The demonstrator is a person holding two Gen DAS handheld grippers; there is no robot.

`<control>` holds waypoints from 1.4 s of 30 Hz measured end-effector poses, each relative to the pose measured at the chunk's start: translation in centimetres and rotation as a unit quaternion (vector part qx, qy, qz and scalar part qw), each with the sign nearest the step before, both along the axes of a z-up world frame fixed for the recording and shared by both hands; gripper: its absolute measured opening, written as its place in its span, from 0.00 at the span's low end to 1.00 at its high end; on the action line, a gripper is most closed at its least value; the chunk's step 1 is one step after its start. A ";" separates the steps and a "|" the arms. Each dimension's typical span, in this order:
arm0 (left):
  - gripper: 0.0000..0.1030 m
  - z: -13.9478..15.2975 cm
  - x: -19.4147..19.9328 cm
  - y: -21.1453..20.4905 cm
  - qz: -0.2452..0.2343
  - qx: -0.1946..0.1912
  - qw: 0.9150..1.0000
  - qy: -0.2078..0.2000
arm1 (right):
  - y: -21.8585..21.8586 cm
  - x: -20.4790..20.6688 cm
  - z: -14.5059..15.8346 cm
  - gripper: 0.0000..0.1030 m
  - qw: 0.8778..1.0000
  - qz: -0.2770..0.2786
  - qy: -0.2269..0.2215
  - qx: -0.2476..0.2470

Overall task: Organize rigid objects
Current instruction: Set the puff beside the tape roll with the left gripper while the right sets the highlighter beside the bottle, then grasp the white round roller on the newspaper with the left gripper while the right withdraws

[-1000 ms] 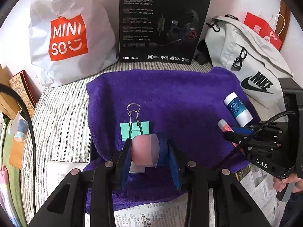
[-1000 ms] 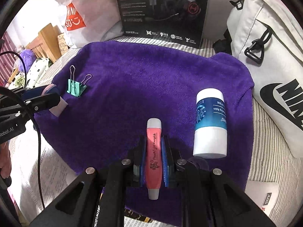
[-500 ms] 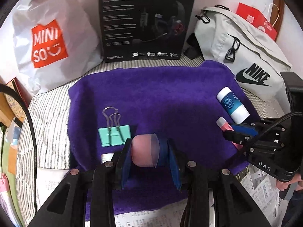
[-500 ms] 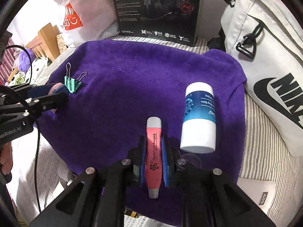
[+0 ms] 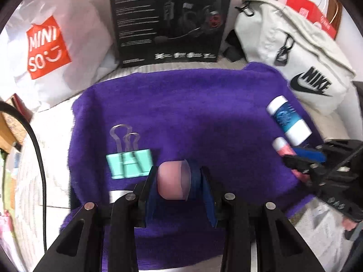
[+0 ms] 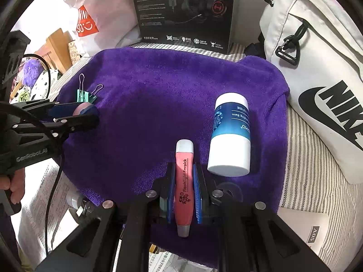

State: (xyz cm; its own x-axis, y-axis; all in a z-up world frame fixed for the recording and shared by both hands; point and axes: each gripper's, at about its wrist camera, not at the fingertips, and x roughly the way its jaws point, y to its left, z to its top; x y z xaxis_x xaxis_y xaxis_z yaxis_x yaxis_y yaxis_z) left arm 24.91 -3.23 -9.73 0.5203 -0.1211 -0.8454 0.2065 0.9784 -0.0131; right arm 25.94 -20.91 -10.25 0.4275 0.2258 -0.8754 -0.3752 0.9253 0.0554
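Observation:
A purple towel (image 5: 192,104) (image 6: 158,86) covers the bed. My left gripper (image 5: 179,181) is shut on a pink round container (image 5: 173,180), held just above the towel's near edge; it also shows in the right wrist view (image 6: 81,110). A teal binder clip (image 5: 129,162) (image 6: 85,96) lies just left of it. My right gripper (image 6: 184,181) is shut on a pink flashlight pen (image 6: 184,181), also seen in the left wrist view (image 5: 284,148). A blue-and-white balm bottle (image 6: 230,136) (image 5: 288,117) lies on the towel beside the pen.
A black headset box (image 5: 170,18) stands at the back, with a white Miniso bag (image 5: 47,45) on its left and a white Nike bag (image 5: 301,68) (image 6: 322,72) on its right. Newspaper (image 6: 40,195) lies under the towel's near edge. A small booklet (image 6: 310,229) lies near right.
My left gripper has moved to the right and slightly forward with the pink container; the binder clip now lies further left of it. My right gripper holds the pen nearly still beside the bottle.

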 end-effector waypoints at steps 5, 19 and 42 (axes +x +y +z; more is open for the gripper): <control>0.34 -0.6 -0.1 1.1 0.008 -0.005 1.000 0.007 | -0.1 -0.1 0.0 0.15 1.000 0.002 -0.001 0.003; 0.37 -0.8 -0.6 1.0 -0.005 -0.007 1.000 -0.006 | -0.4 -0.6 0.0 0.15 1.000 0.017 -0.017 0.004; 0.67 2.5 -4.0 0.0 -0.005 -0.028 1.000 -0.010 | -4.2 -5.5 3.5 0.49 0.999 -0.039 -0.035 0.006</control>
State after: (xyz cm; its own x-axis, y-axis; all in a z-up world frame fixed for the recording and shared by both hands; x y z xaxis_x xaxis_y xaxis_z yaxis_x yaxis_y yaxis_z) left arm 20.93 -3.21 -7.20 0.5349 -0.1741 -0.8268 0.2172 0.9740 -0.0646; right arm 20.42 -25.10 -6.72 0.5040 0.2002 -0.8402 -0.3061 0.9510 0.0430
